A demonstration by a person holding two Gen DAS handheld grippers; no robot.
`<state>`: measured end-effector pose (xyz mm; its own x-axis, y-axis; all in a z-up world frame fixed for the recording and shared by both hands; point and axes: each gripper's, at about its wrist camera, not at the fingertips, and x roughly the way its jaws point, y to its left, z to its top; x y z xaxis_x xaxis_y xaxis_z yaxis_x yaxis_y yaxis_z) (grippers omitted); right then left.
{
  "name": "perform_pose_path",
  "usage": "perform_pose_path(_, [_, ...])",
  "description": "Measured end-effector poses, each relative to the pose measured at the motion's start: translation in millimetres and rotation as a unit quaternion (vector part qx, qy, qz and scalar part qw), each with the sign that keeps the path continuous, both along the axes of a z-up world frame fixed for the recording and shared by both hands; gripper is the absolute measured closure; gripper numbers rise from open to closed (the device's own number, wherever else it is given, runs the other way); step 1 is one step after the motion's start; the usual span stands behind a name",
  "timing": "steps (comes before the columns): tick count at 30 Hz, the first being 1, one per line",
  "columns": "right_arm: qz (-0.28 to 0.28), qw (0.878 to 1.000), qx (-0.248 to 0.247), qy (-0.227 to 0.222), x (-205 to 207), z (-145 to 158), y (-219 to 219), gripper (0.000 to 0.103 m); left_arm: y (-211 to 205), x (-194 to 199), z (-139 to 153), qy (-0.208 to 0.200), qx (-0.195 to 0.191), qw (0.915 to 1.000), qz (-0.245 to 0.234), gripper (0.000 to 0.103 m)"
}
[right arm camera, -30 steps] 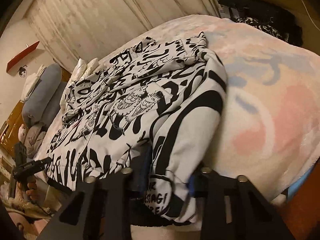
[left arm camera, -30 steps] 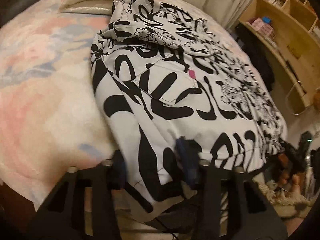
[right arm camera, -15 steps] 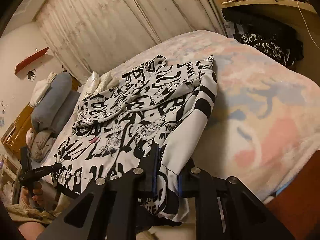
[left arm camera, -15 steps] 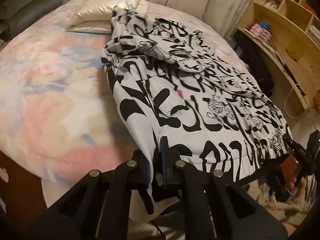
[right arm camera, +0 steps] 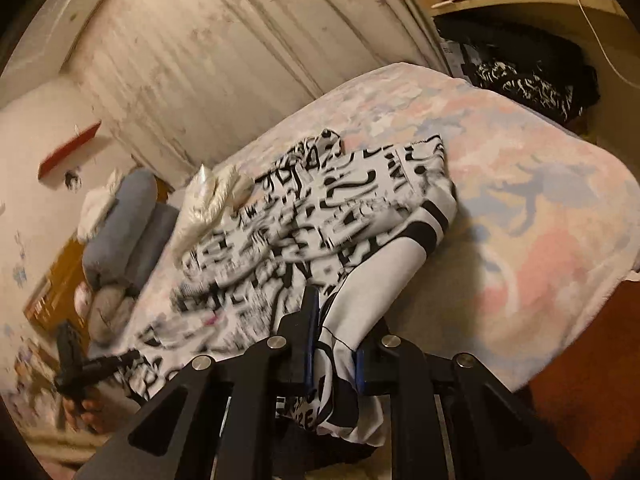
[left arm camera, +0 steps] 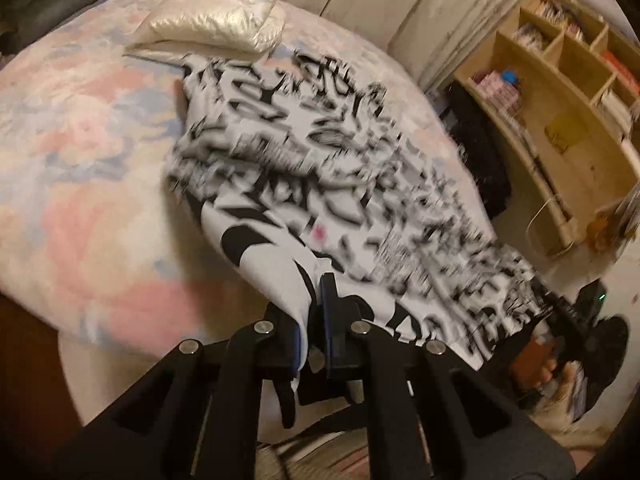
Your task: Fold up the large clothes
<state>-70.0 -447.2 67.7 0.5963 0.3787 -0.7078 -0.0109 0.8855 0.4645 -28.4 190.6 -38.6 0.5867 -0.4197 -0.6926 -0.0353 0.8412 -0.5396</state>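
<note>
Black-and-white printed garment [left arm camera: 320, 152] spread on the pastel bedspread [left arm camera: 80, 200], long axis running away from both grippers toward the cream pillow [left arm camera: 212, 20]. Left gripper [left arm camera: 316, 320] pressed together on the near hem at one corner; right gripper [right arm camera: 332, 340] likewise pinching the opposite near corner, fabric bunched between the pads. Near edge raised off the bed, far end resting flat. Both hands equally close to the hem; likely fold direction forward, hem carried toward the pillow end.
</note>
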Motion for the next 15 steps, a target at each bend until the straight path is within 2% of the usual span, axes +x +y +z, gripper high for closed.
perform_pose_path(4, [-0.021, 0.999, 0.031, -0.005, 54.2, 13.3, -0.8, 0.090, 9.4, 50.0, 21.8, -0.014, -0.044, 0.9987, 0.022, 0.098])
perform_pose_path(8, [-0.037, 0.998, 0.057, 0.001, 117.6, 15.3, -3.4, 0.089, 17.0, 107.7, 30.6, -0.017, -0.071, 0.9965, 0.041, 0.097])
perform_pose_path(12, [-0.064, 0.995, 0.073, 0.015, 198.6, 7.0, -4.4, 0.089, 24.2, 182.9, 25.3, 0.002, -0.084, 0.9944, 0.064, 0.097])
perform_pose_path(15, [-0.084, 0.994, 0.058, 0.031, 261.7, -7.0, -5.9, 0.088, 32.2, 238.3, 11.3, 0.022, -0.096, 0.9910, 0.091, 0.096])
